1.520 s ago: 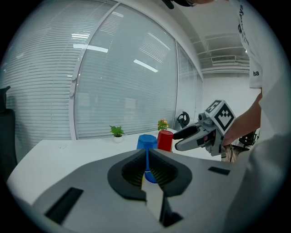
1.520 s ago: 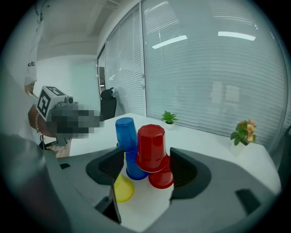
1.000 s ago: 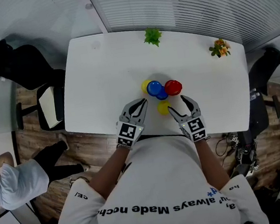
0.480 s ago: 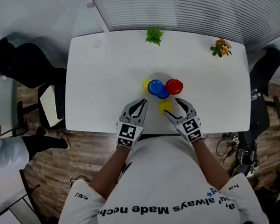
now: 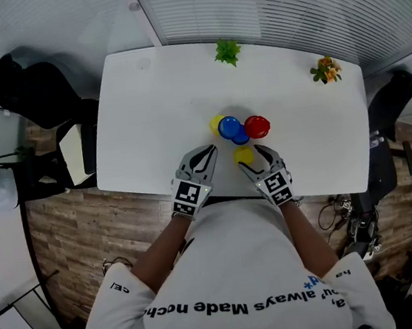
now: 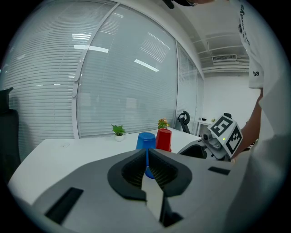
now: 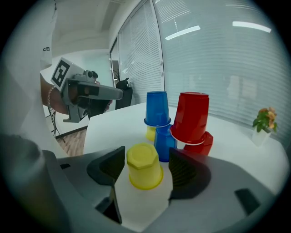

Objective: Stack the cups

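Yellow inverted cup (image 7: 144, 170) inside wide right gripper (image 7: 146, 160), left gripper (image 6: 146, 157) closed empty, blue cups (image 7: 158, 119), red cups (image 7: 191, 119) stacked beyond

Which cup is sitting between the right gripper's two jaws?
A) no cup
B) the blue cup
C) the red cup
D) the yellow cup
D: in the right gripper view the upside-down yellow plastic cup stands between the open jaws of the right gripper, which are not squeezing it.
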Motion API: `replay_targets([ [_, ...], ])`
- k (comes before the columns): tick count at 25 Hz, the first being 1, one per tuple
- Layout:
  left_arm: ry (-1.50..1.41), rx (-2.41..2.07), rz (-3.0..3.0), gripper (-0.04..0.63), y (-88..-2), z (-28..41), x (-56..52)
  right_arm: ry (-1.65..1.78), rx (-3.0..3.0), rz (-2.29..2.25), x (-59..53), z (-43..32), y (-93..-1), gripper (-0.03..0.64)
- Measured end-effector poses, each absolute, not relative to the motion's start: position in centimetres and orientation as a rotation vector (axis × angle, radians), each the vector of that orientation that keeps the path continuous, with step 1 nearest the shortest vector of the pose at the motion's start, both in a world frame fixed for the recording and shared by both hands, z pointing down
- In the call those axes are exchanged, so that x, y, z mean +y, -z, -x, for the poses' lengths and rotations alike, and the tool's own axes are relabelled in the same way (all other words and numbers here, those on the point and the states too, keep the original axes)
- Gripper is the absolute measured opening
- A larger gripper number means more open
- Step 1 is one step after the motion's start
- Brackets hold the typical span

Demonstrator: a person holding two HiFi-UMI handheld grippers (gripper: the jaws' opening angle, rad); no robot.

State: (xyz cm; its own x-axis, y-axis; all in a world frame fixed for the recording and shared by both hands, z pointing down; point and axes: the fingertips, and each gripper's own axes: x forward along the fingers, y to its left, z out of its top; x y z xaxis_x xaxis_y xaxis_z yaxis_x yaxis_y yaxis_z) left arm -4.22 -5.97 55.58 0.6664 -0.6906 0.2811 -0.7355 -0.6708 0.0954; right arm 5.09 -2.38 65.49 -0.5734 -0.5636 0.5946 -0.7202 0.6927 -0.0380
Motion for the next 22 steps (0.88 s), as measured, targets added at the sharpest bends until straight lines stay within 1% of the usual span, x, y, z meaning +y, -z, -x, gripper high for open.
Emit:
replay_targets([
  [12,-0.332,-1.167,-2.679,0.031,-55.7,4.3,-5.9,-0.383,-2.34,-0.924,-2.1,-4.6,-67.8,0.29],
  [17,-0.332,-1.169,-2.676,0.031,-55.6,4.4,-6.0,-0.378,-2.334,-0.919,-2.1,-4.5,-68.0,0.267],
  [22,-0.33,-1.169,-2.675,0.031,-55.6,4.4,-6.1,-0.369,-2.333,-0.917,-2.2,-4.4,-67.9,0.262],
])
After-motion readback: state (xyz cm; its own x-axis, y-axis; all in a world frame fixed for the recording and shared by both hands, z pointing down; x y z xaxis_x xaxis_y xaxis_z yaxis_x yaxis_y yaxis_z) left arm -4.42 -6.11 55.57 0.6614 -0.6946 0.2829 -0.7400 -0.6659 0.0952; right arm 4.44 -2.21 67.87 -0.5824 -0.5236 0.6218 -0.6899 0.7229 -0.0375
